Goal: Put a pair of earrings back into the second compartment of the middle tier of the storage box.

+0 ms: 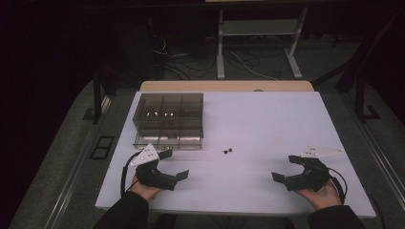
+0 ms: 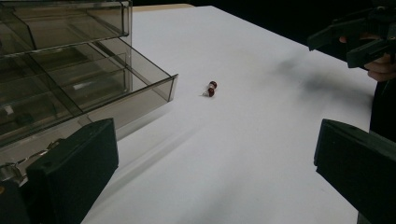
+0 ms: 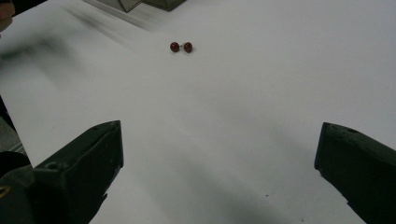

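Note:
Two small dark red beads [image 1: 228,151] lie side by side on the white table [image 1: 267,119], just right of a smoky clear compartment box [image 1: 168,119] whose lower drawer is pulled out. My left gripper [image 1: 174,164] is open near the front edge, below the box, holding nothing. My right gripper [image 1: 284,168] is open at the front right, also holding nothing. In the left gripper view the beads [image 2: 211,88] lie ahead of the open left gripper [image 2: 215,172], beside the drawer [image 2: 116,88]. Seen from the right gripper view, the beads [image 3: 181,47] sit well beyond the open right gripper [image 3: 219,172].
Small items glint in the box's upper compartments [image 1: 160,114]. Behind the table are a desk frame [image 1: 260,43] and floor cables [image 1: 191,59]. The right gripper [image 2: 355,37] and its hand show at the top right of the left gripper view.

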